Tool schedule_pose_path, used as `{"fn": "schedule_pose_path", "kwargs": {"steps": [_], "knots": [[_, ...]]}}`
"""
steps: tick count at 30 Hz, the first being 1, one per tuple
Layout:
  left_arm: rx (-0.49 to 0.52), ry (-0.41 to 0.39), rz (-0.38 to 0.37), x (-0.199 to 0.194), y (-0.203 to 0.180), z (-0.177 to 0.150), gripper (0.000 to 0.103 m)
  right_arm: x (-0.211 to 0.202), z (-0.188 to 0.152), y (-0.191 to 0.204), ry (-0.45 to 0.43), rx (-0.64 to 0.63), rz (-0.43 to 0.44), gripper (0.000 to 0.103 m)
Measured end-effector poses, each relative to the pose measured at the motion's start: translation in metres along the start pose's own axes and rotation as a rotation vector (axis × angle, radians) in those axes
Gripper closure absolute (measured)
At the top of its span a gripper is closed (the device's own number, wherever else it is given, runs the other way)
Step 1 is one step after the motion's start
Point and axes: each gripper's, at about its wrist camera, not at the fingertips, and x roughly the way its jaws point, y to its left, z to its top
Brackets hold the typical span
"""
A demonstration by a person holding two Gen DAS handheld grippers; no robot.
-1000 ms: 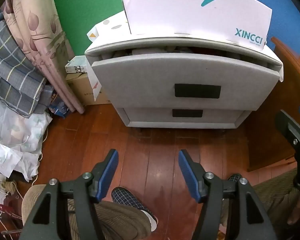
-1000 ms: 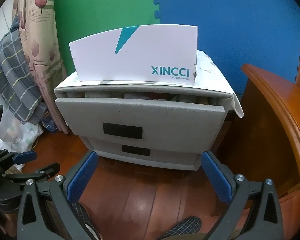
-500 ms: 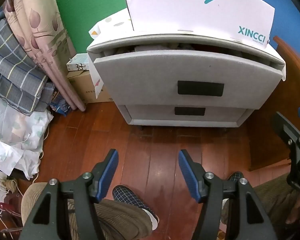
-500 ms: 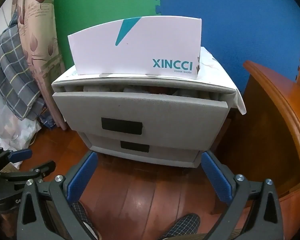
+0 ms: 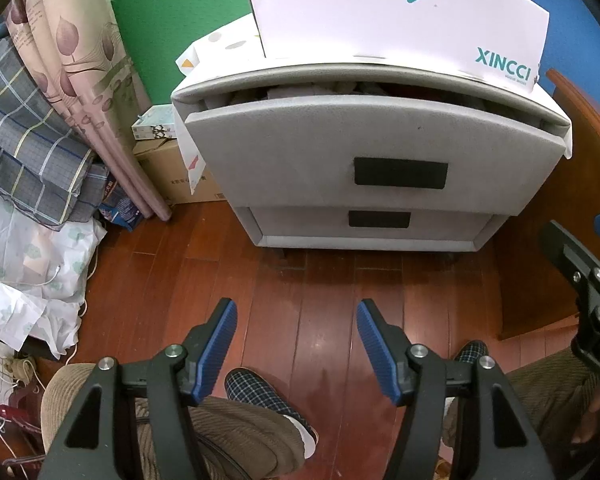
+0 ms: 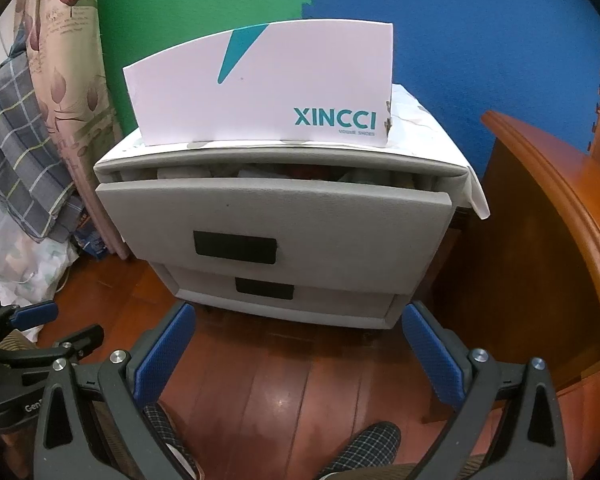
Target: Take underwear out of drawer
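A grey two-drawer nightstand stands ahead of me. Its top drawer [image 5: 372, 148] [image 6: 276, 220] is pulled partly out, and folded clothes [image 5: 320, 88] [image 6: 276, 170] show in the gap; I cannot tell which piece is underwear. The lower drawer [image 5: 376, 222] [image 6: 276, 292] is shut. My left gripper [image 5: 296, 344] is open and empty, low over the floor in front of the nightstand. My right gripper [image 6: 298, 354] is open wide and empty, also short of the drawers.
A white XINCCI shoebox [image 5: 400, 12] [image 6: 264, 88] sits on the nightstand. A wooden bed frame [image 6: 560, 240] is at the right. Curtain, plaid cloth [image 5: 28, 148] and cardboard boxes [image 5: 172, 172] crowd the left. My legs and slippers [image 5: 256, 392] are below.
Both grippers have moved a little closer to the nightstand and slightly up; the drawers look larger. Both stay open and empty.
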Motion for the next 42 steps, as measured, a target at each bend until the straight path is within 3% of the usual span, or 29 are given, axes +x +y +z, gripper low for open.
{"fn": "schedule_pose_path", "kwargs": {"steps": [42], "knots": [[-0.009,0.006,-0.010,0.0008,0.0021,0.0068,0.039,0.0035,-0.0005,-0.0020,0.018,0.019,-0.009,0.001]]}}
